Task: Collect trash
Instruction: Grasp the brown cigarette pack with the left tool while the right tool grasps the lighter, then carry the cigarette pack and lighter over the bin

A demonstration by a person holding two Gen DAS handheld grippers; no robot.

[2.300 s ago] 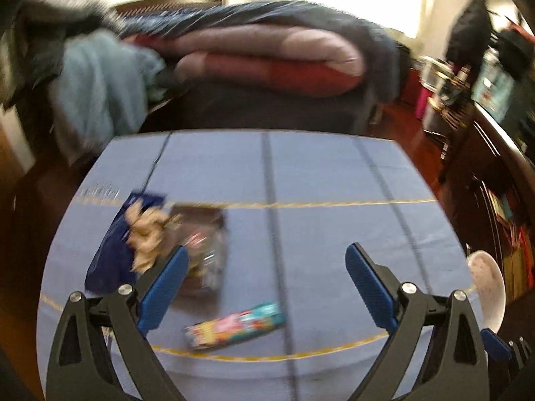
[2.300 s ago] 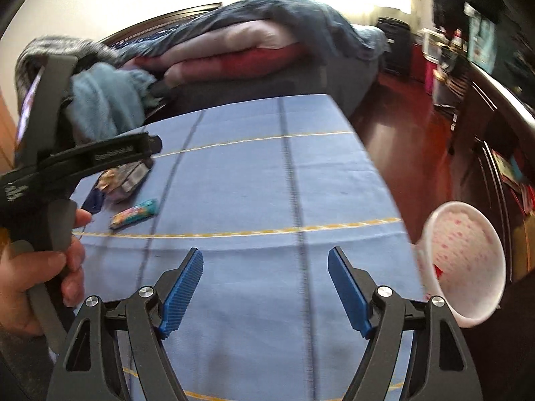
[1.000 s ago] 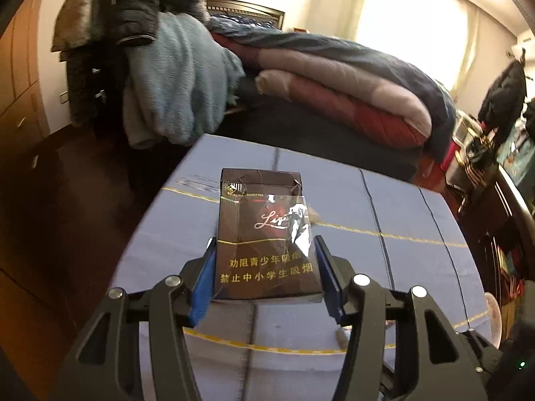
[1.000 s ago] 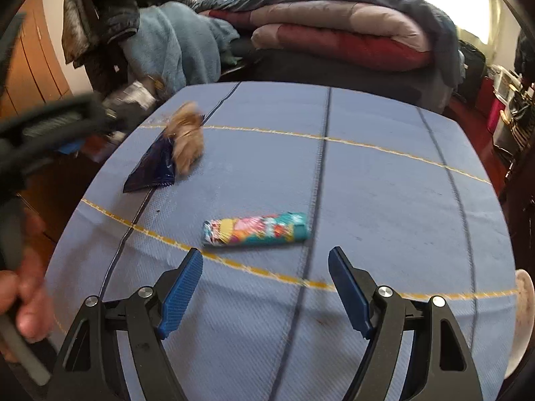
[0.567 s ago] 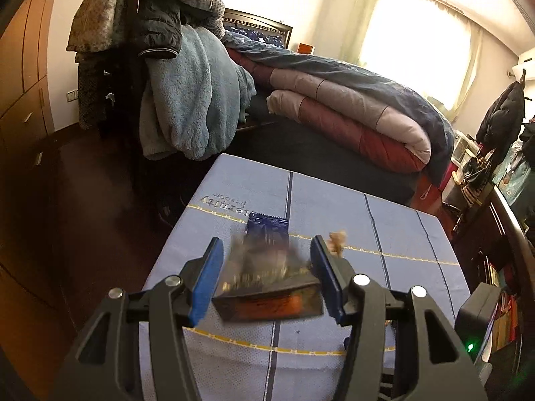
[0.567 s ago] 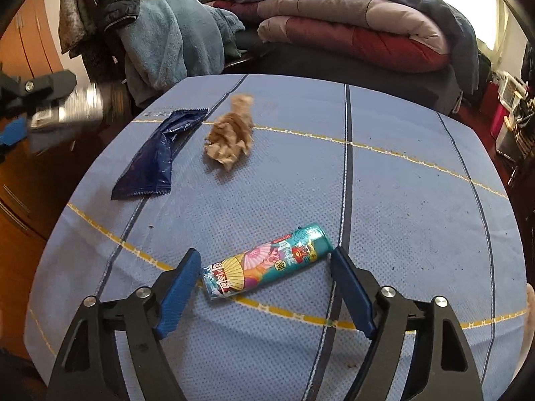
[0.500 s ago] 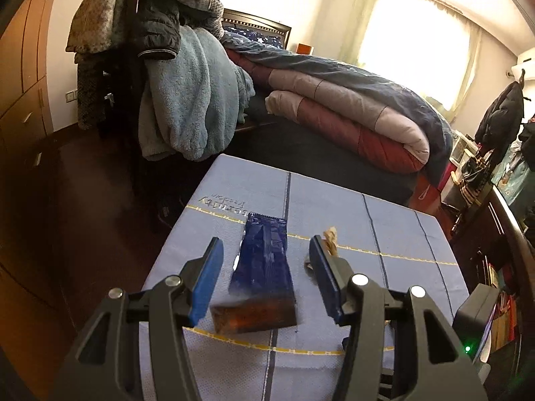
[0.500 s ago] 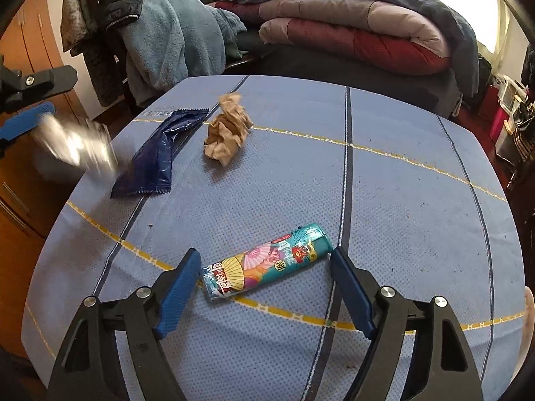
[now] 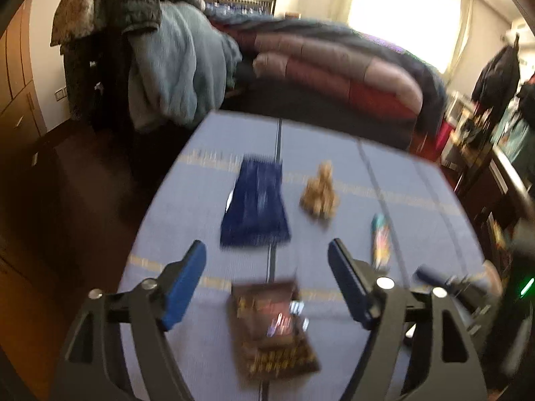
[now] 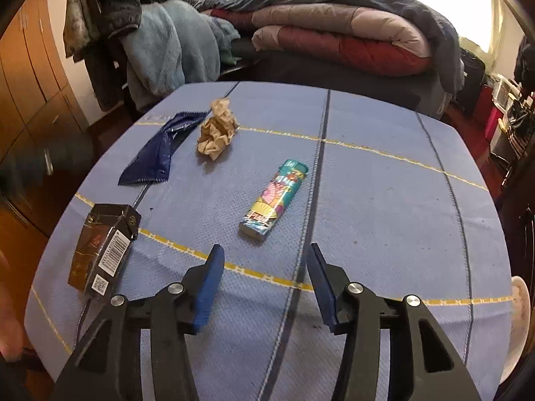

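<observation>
Four pieces of trash were seen lying on the blue tablecloth (image 10: 384,200), none of them gripped.

One brown cigarette pack (image 9: 272,329) lay flat between and below the spread fingers of the left gripper (image 9: 265,265), which was held empty. One dark blue wrapper (image 9: 255,209) and one crumpled brown paper ball (image 9: 319,192) were seen ahead of it. One colourful lighter (image 10: 274,198) lay just ahead of the right gripper (image 10: 264,279), whose fingers were parted and empty. The cloth was crossed by yellow and dark lines. Beyond it, piled quilts (image 10: 337,30) and hung clothes (image 10: 157,43) were seen.
</observation>
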